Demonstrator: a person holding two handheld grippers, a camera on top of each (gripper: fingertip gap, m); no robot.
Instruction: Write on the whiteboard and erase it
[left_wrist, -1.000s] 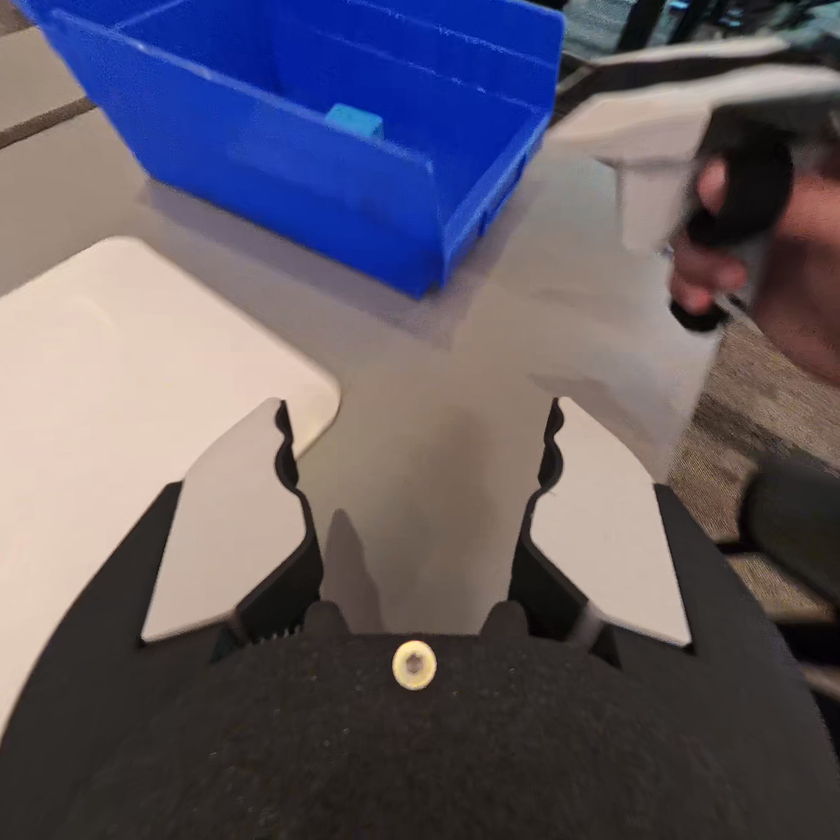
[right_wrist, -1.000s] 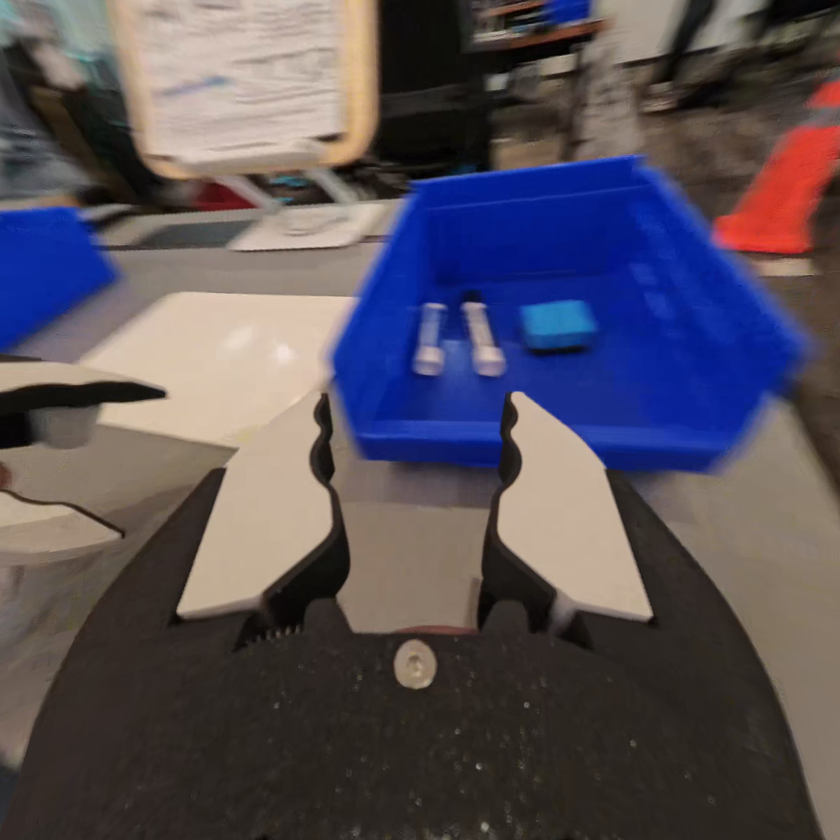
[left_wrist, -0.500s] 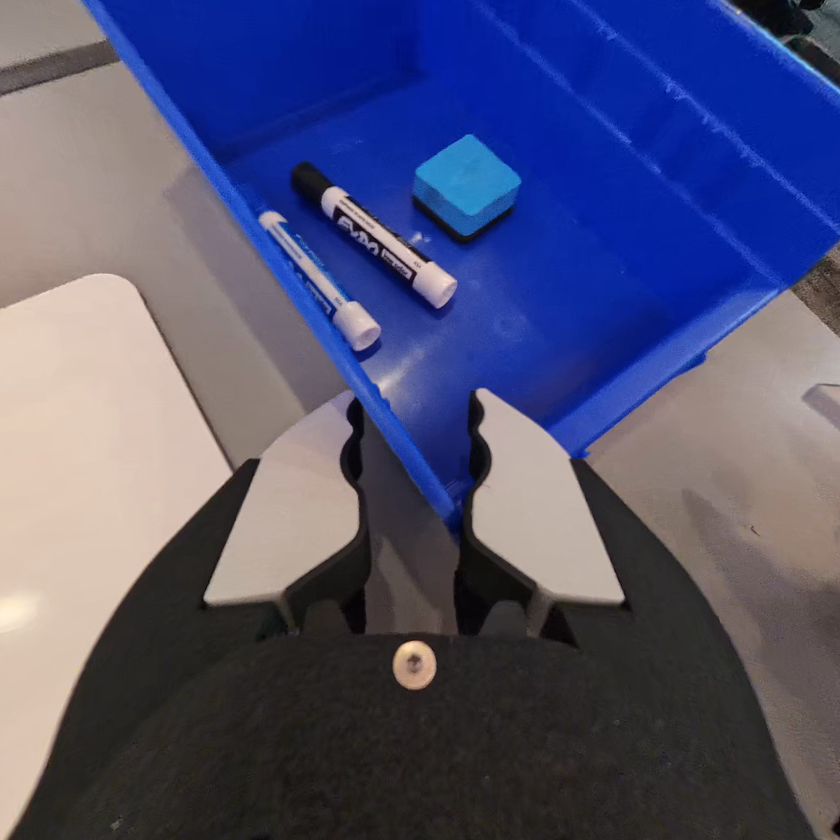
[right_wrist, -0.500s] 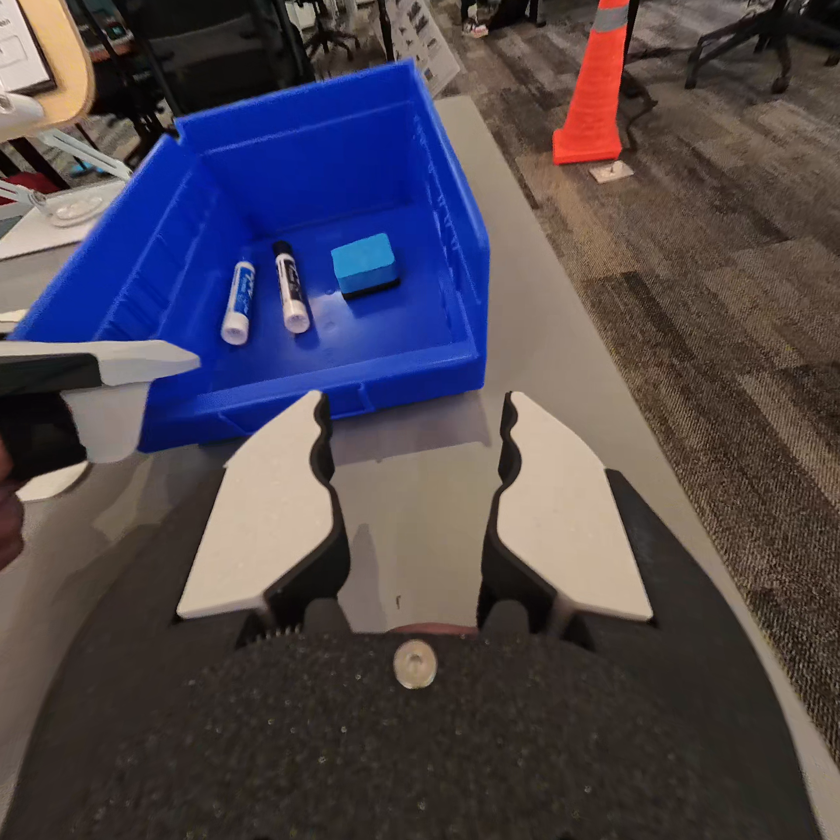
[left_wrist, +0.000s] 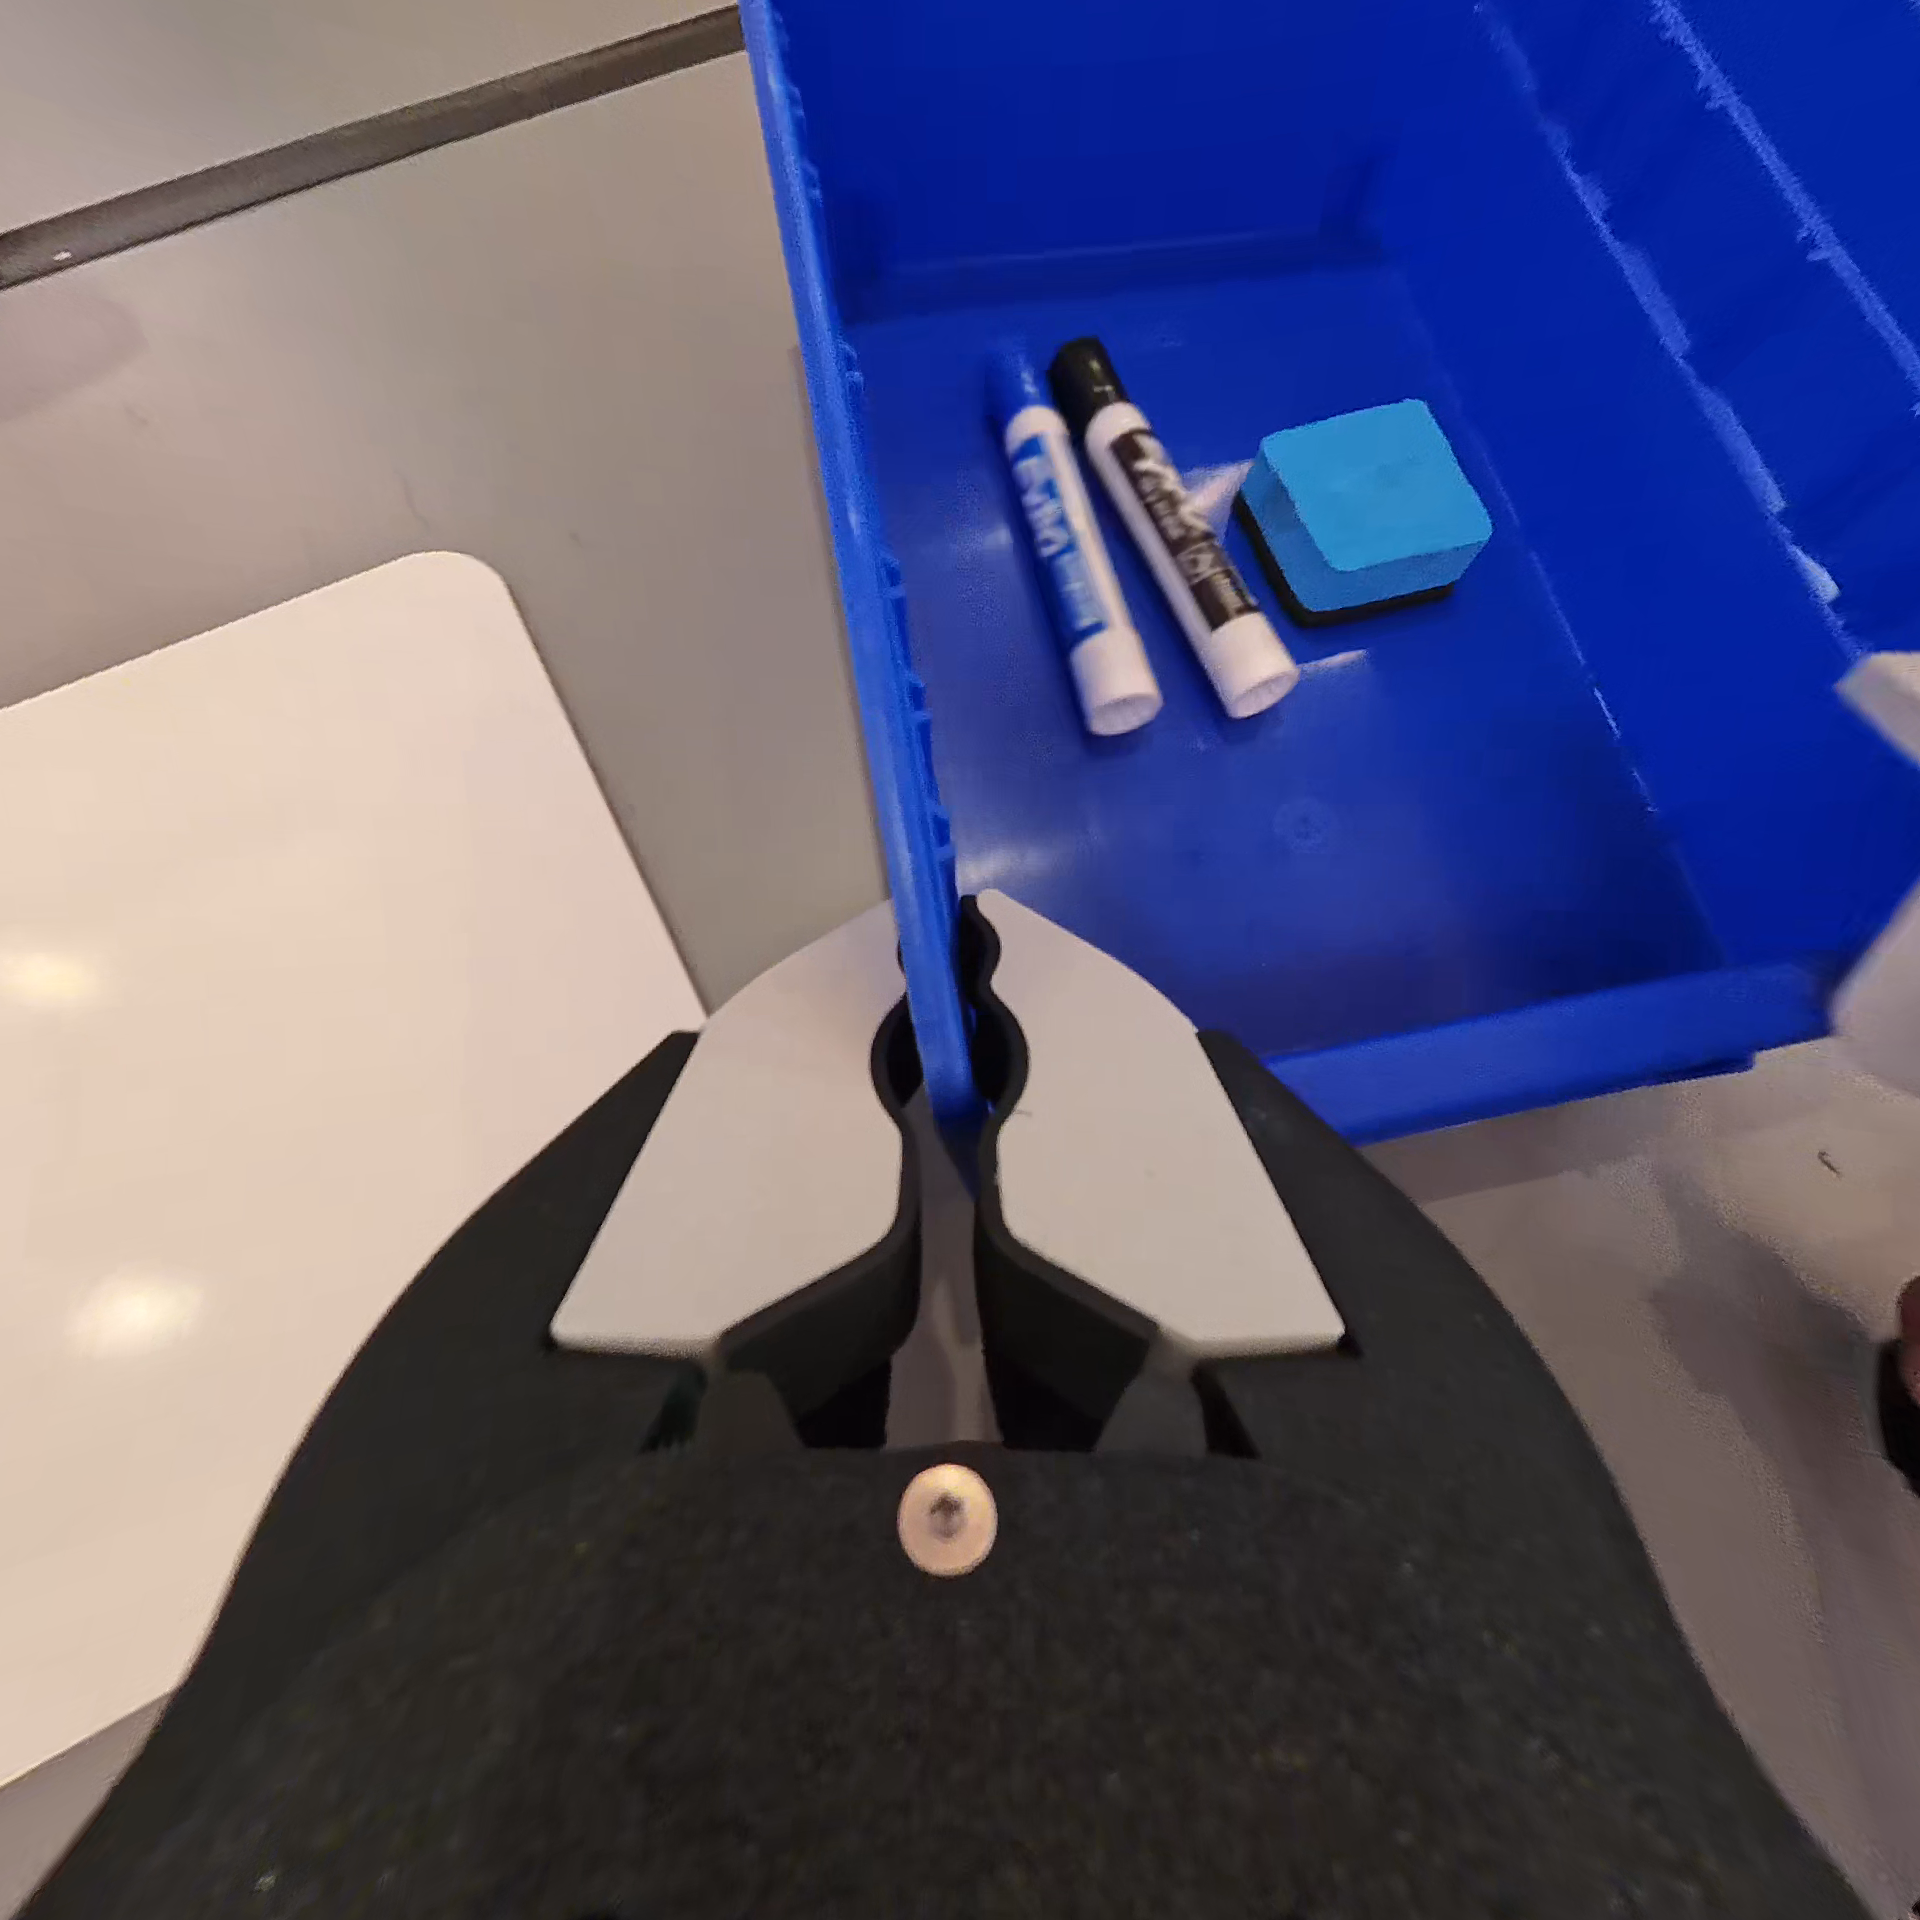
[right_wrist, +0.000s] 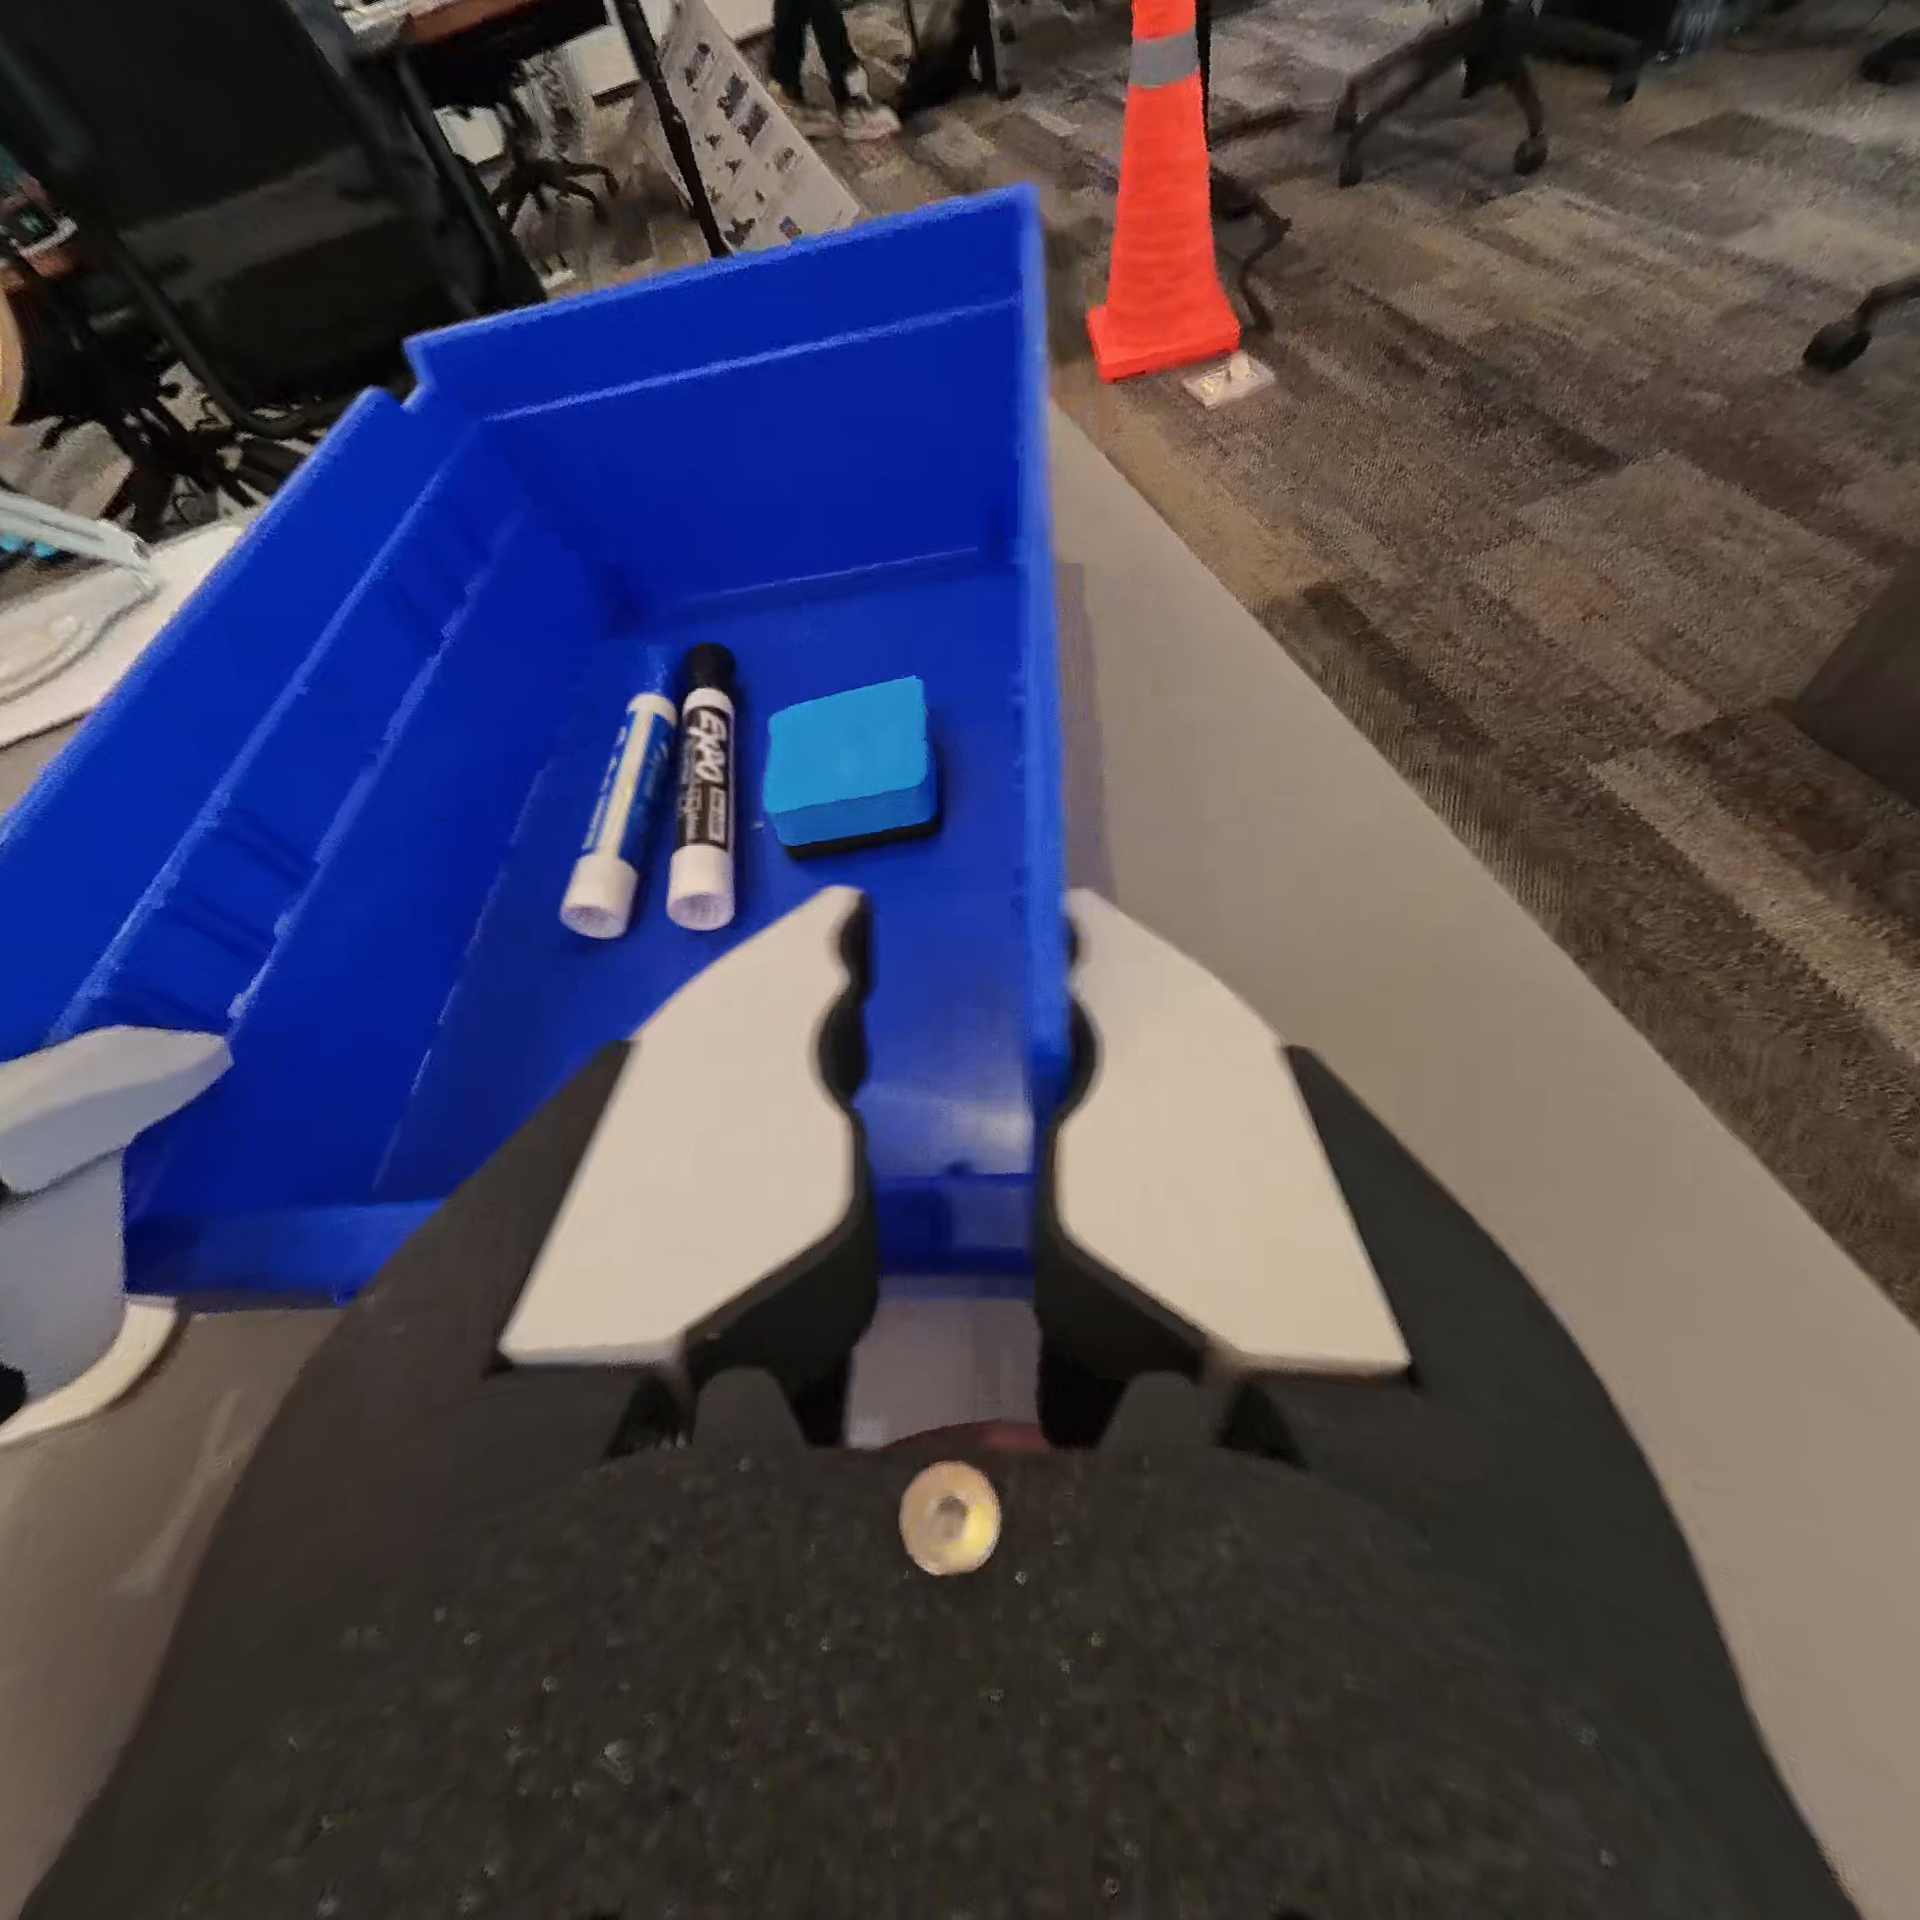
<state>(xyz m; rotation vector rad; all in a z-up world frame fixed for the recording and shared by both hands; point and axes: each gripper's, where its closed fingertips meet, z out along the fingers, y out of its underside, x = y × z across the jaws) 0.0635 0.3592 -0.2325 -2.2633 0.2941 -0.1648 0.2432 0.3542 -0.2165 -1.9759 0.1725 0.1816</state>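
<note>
1. Your left tongs (left_wrist: 961, 1023) are pinched shut on the left side wall of the blue bin (left_wrist: 1455, 1049), near its front corner, low in the middle of the left wrist view.
2. Your right tongs (right_wrist: 966, 977) stand partly open and straddle the bin's right side wall, lower middle of the right wrist view. One finger is inside the bin, one outside; whether they touch the wall I cannot tell.
3. Inside the bin lie a blue marker (right_wrist: 621, 805), a black marker (right_wrist: 704, 787) just beside it, and a blue eraser (right_wrist: 850, 764) just to their right. All three are in the centre of the right wrist view, caps pointing away from you.
4. The whiteboard (left_wrist: 281, 935) lies flat on the grey worktop (left_wrist: 416, 364), at the left of the left wrist view, beside the bin. Its visible part looks unmarked.
5. The bin is likely stiff, light plastic and may slide on the smooth worktop, so hold it steady by the wall.
6. The markers are probably light, hard, round and slippery. Grip one across the barrel at mid-length; the two lie close, so come in from the outer side.
7. The eraser looks soft and light. Squeeze its foam sides gently.
</note>
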